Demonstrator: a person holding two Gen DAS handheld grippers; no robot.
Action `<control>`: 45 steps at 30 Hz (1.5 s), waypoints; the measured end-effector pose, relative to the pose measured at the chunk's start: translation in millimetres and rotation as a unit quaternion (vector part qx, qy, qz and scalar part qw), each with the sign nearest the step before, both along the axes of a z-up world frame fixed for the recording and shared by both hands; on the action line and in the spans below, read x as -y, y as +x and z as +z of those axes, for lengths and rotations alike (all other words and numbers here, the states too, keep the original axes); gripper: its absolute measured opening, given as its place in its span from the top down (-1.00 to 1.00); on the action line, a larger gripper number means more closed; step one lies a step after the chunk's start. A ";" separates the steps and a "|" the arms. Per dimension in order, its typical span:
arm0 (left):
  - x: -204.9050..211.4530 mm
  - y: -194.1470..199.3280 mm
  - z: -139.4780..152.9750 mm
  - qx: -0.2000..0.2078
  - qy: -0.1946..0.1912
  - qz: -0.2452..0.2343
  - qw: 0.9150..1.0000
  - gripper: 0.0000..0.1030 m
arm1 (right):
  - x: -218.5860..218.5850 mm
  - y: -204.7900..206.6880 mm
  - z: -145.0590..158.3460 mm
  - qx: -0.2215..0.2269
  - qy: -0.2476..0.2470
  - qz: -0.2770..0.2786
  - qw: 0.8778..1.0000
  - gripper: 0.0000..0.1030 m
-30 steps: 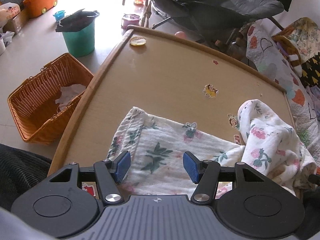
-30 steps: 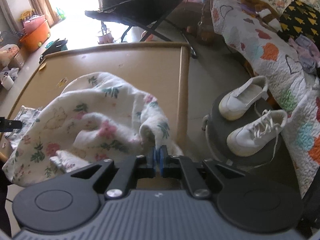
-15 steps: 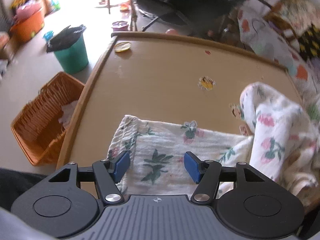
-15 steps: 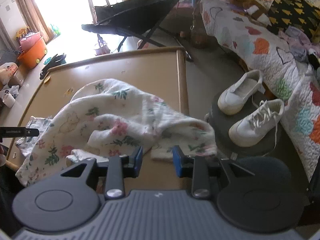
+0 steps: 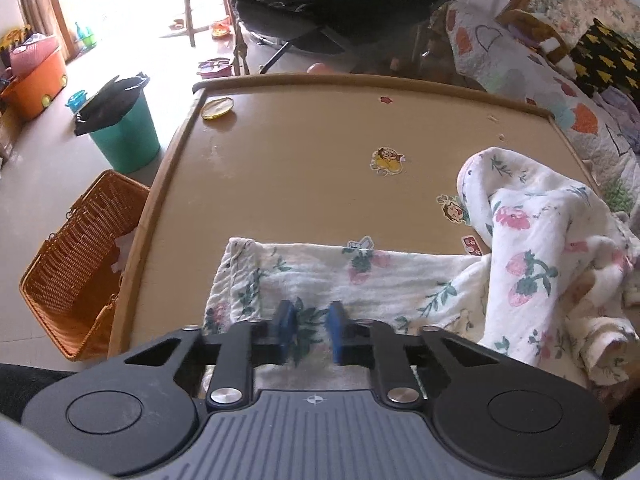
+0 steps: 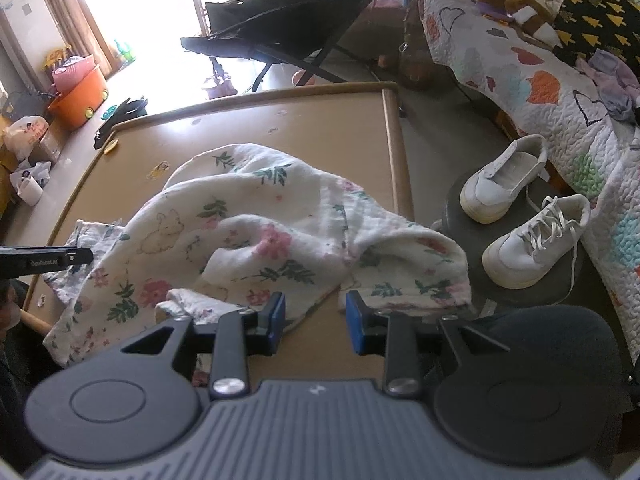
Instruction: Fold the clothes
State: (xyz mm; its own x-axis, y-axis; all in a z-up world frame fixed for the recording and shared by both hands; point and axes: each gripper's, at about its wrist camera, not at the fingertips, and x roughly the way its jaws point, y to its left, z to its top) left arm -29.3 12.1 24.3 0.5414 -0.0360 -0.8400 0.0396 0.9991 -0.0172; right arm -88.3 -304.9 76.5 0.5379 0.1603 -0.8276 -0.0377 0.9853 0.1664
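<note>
A white floral cloth (image 5: 360, 276) lies partly flat on the tan table (image 5: 304, 152), with a bunched heap (image 5: 548, 256) at its right. My left gripper (image 5: 311, 332) sits over the flat near edge, its blue pads narrowed to a small gap with cloth between them. In the right wrist view the same cloth (image 6: 248, 232) is crumpled across the table (image 6: 320, 120). My right gripper (image 6: 315, 322) is open and empty just short of the cloth's near right corner. The left gripper's tip (image 6: 48, 258) shows at the left edge.
An orange wicker basket (image 5: 80, 264) and a green bin (image 5: 124, 132) stand on the floor left of the table. A black stool with two white shoes (image 6: 520, 208) is right of the table. A quilted bed (image 6: 540, 80) and a black folding chair (image 5: 340, 0) lie beyond.
My right gripper let go of the cloth corner, opened and drew back. My left gripper's pads closed from wide open to a narrow gap over the cloth's near edge.
</note>
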 end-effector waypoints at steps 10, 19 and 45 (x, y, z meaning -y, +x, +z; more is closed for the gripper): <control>-16.8 -1.0 0.3 0.004 -0.055 0.030 0.998 0.97 | 6.6 -1.0 -1.4 0.000 0.018 -0.017 1.000 0.37; -26.2 13.3 32.0 0.052 -0.018 0.056 0.997 0.97 | 9.9 -1.9 -1.9 0.001 0.032 -0.024 0.999 0.37; -75.3 55.7 64.0 0.079 0.036 0.129 0.988 0.96 | -0.3 3.3 -8.5 -0.023 0.019 0.008 1.000 0.37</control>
